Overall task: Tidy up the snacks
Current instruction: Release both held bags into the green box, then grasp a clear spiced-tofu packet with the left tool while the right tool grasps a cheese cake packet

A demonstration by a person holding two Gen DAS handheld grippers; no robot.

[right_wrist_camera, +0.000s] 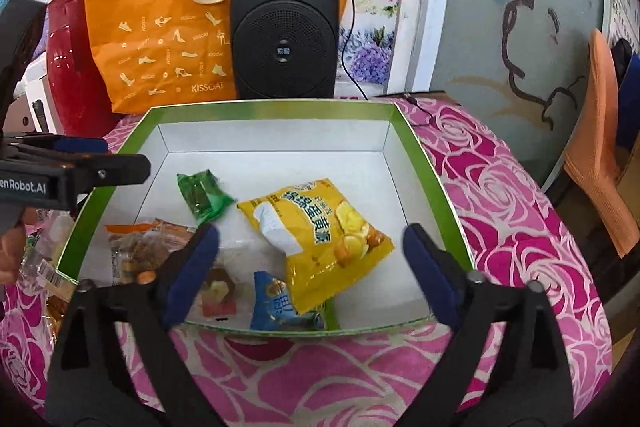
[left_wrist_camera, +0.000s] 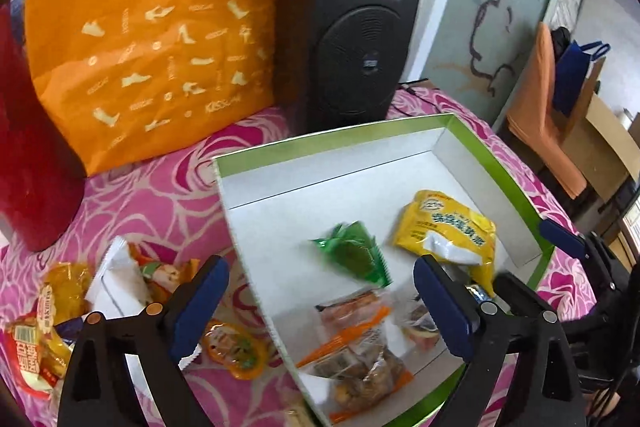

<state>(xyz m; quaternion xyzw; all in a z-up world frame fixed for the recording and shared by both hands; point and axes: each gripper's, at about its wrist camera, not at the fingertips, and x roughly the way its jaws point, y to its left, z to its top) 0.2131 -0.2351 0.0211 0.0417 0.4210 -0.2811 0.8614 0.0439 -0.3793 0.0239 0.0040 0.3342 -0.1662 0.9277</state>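
Both grippers, left point(left_wrist_camera: 320, 303) and right point(right_wrist_camera: 310, 267), spread wide, holding nothing. Loose snacks point(left_wrist_camera: 120, 291) sit off the green box's point(right_wrist_camera: 272, 109) left edge; left finger may clip the box wall or nudge the green packet point(left_wrist_camera: 354, 253).

You read "KISSCAT" repeated on orange bag point(right_wrist_camera: 168, 39); "enRobot.AI" on left gripper point(right_wrist_camera: 82, 149) body; yellow snack packet point(right_wrist_camera: 320, 243) print Chinese, illegible.

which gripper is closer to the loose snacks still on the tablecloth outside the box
Left. The left hand-held gripper hangs over the box's left wall beside the loose snacks; the right hand-held gripper hangs at the box's near edge.
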